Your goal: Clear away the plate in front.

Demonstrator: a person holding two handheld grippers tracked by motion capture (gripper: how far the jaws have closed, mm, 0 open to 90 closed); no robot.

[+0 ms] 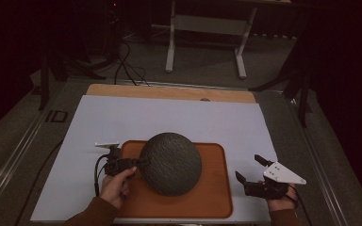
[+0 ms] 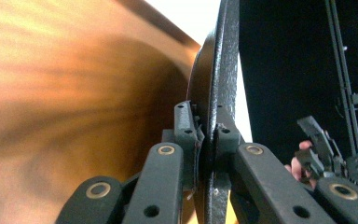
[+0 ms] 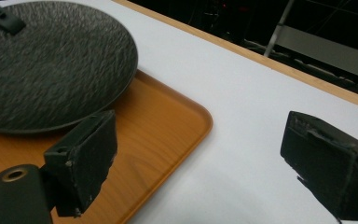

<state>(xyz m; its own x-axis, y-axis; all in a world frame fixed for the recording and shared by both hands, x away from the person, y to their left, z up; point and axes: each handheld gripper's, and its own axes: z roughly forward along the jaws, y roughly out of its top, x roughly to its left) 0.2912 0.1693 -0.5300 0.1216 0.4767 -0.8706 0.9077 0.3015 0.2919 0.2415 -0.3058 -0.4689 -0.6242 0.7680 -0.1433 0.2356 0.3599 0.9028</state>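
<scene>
From my seat, on the left, my left hand-held gripper is clenched on the rim of the plate; in the left gripper view its 2 pads pinch that thin edge from either side. The plate is dark, round and rough-textured, and it sits over the tray, tilted, with its gripped edge raised, as far as I can tell. The tray lies on the white surface.

On the right, my right hand-held gripper rests off the tray's right edge, jaws wide apart and holding nothing.

I judge the step in hand to be carrying or repositioning the plate over the tray with the left grip alone. Next I would need to keep the pinch firm, because a single hold on a thin rim lets the plate swing or slip. I would level it, lower it flat onto the tray, and only then let go.
</scene>
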